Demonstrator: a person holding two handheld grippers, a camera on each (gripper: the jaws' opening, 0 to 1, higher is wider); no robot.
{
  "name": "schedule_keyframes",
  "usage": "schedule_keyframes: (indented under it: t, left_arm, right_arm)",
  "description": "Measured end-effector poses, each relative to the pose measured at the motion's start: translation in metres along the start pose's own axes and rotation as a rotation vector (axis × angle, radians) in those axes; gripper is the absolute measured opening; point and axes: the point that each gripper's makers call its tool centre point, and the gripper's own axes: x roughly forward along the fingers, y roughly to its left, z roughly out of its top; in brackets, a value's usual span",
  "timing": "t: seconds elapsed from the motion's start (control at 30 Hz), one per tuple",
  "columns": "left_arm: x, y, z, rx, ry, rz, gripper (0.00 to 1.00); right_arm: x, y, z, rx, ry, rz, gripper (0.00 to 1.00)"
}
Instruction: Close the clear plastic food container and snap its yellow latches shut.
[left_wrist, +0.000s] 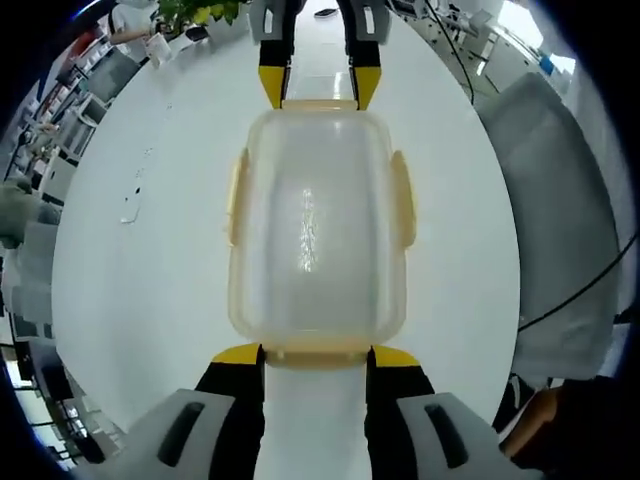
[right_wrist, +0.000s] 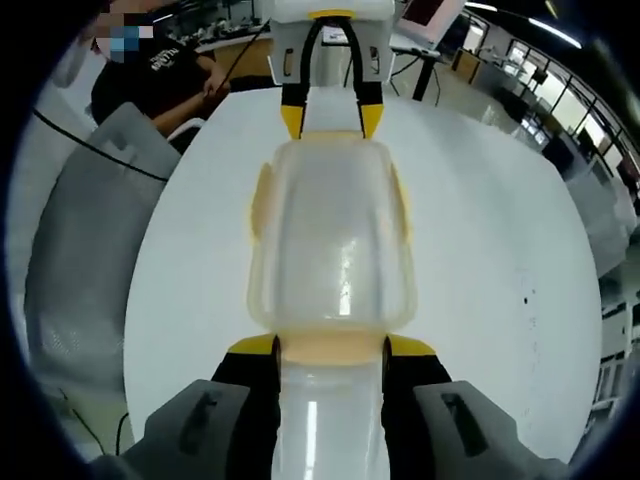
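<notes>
Container (left_wrist: 318, 235), one, between two tools (left_wrist: 315, 357) (right_wrist: 330, 349), four latches.

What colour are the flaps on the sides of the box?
The latches on the container are yellow, clearest in the left gripper view.

Both views are brightly and evenly lit from overhead. The white table (left_wrist: 150, 280) is nearly washed out, and only faint, soft shadows are cast around the container (left_wrist: 318, 240). Streaks of glare are seen down the middle of its clear lid in the left gripper view and the right gripper view. Strong fisheye bending is seen toward the edges, where the room is curved and softened. Bright windows (right_wrist: 545, 85) are blown out in the background.
</notes>
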Motion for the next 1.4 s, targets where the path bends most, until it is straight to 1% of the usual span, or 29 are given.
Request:
schedule_keyframes:
  t: [0.07, 0.13, 0.17, 0.2, 0.27, 0.3, 0.33, 0.4, 0.43, 0.47, 0.63, 0.83, 0.93, 1.0, 1.1, 1.2, 1.3, 1.4]
  left_arm:
    - [0.000, 0.003, 0.014, 0.011, -0.006, 0.007, 0.33]
    - [0.002, 0.003, 0.027, 0.027, -0.007, 0.001, 0.33]
    - [0.002, 0.003, 0.031, 0.029, -0.009, 0.000, 0.33]
    - [0.002, 0.004, 0.040, 0.037, -0.017, 0.000, 0.33]
    - [0.004, 0.005, 0.056, 0.043, -0.035, 0.001, 0.33]
    - [0.006, 0.005, 0.062, 0.050, -0.043, -0.003, 0.33]
    - [0.008, 0.003, 0.067, 0.056, -0.048, -0.008, 0.33]
    - [0.014, 0.000, 0.080, 0.059, -0.063, -0.021, 0.33]
    - [0.017, -0.001, 0.090, 0.059, -0.079, -0.027, 0.33]
    - [0.019, -0.001, 0.096, 0.061, -0.085, -0.028, 0.33]
    - [0.034, 0.001, 0.131, 0.092, -0.099, -0.046, 0.33]
    - [0.048, 0.004, 0.162, 0.103, -0.115, -0.057, 0.33]
    - [0.055, 0.002, 0.173, 0.105, -0.120, -0.069, 0.33]
    - [0.059, 0.003, 0.180, 0.105, -0.124, -0.067, 0.33]
    - [0.062, 0.003, 0.186, 0.099, -0.124, -0.074, 0.33]
    - [0.066, 0.003, 0.188, 0.097, -0.120, -0.074, 0.33]
    - [0.065, 0.004, 0.188, 0.089, -0.126, -0.075, 0.33]
    - [0.065, 0.000, 0.186, 0.084, -0.117, -0.091, 0.33]
  right_arm:
    - [-0.010, -0.001, -0.010, 0.015, 0.001, -0.008, 0.35]
    - [-0.018, 0.003, -0.021, 0.030, -0.003, -0.004, 0.35]
    - [-0.021, 0.003, -0.027, 0.034, 0.001, -0.007, 0.35]
    - [-0.025, 0.002, -0.035, 0.041, 0.009, -0.014, 0.35]
    - [-0.030, 0.002, -0.047, 0.052, 0.018, -0.022, 0.35]
    - [-0.034, 0.005, -0.055, 0.053, 0.017, -0.020, 0.35]
    - [-0.035, 0.006, -0.058, 0.058, 0.013, -0.017, 0.35]
    - [-0.041, 0.009, -0.071, 0.067, 0.009, -0.014, 0.35]
    - [-0.044, 0.010, -0.080, 0.068, 0.017, -0.016, 0.35]
    - [-0.046, 0.010, -0.087, 0.073, 0.023, -0.018, 0.35]
    - [-0.059, 0.013, -0.120, 0.113, 0.049, -0.017, 0.35]
    - [-0.068, 0.013, -0.152, 0.138, 0.084, -0.025, 0.35]
    - [-0.071, 0.015, -0.164, 0.150, 0.087, -0.013, 0.35]
    - [-0.072, 0.012, -0.173, 0.155, 0.096, -0.014, 0.35]
    - [-0.071, 0.013, -0.181, 0.152, 0.112, -0.007, 0.35]
    - [-0.071, 0.012, -0.183, 0.147, 0.115, -0.006, 0.36]
    - [-0.070, 0.012, -0.184, 0.143, 0.125, -0.002, 0.36]
    - [-0.066, 0.014, -0.183, 0.149, 0.129, 0.024, 0.36]
